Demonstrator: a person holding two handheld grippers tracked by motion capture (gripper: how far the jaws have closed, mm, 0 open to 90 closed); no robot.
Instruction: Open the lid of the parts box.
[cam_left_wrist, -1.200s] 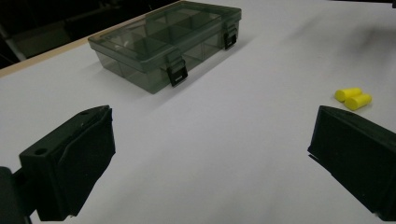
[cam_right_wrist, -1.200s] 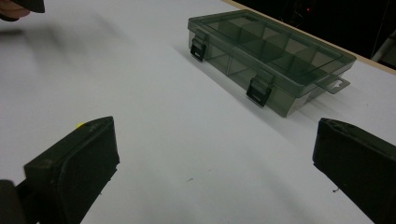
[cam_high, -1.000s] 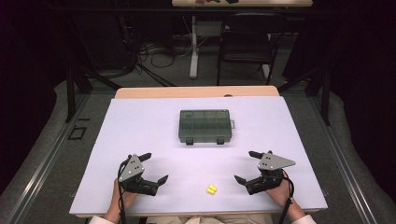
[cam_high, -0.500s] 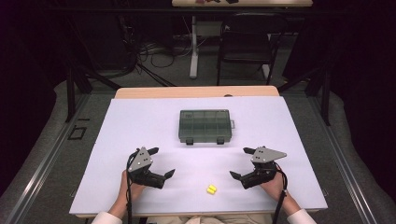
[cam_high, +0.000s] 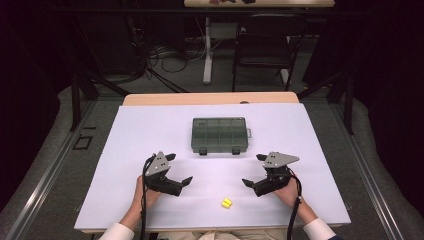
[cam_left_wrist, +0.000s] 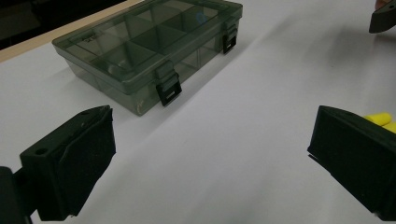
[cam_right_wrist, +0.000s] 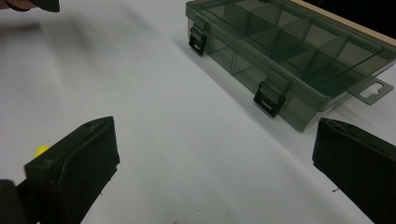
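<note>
A smoky transparent compartment box (cam_high: 220, 134) lies shut on the white table (cam_high: 150, 130), its two black latches facing me. Two small yellow pieces (cam_high: 226, 203) lie side by side near the front edge. My left gripper (cam_high: 178, 169) hovers left of them, open and empty. My right gripper (cam_high: 254, 170) hovers to their right, also open and empty. In the left gripper view the box (cam_left_wrist: 149, 51) lies ahead and a yellow piece (cam_left_wrist: 380, 119) peeks past the right jaw. In the right gripper view the box (cam_right_wrist: 289, 51) lies ahead right and a yellow piece (cam_right_wrist: 41, 150) shows behind the left jaw.
A wooden strip (cam_high: 210, 98) edges the table's far side. Beyond it stand a dark chair (cam_high: 262, 50), a table leg and floor cables. The other gripper's tip (cam_left_wrist: 383, 18) shows at the left gripper view's top right.
Both grippers have moved forward and inward from the table's front edge toward the box, and both stay open.
</note>
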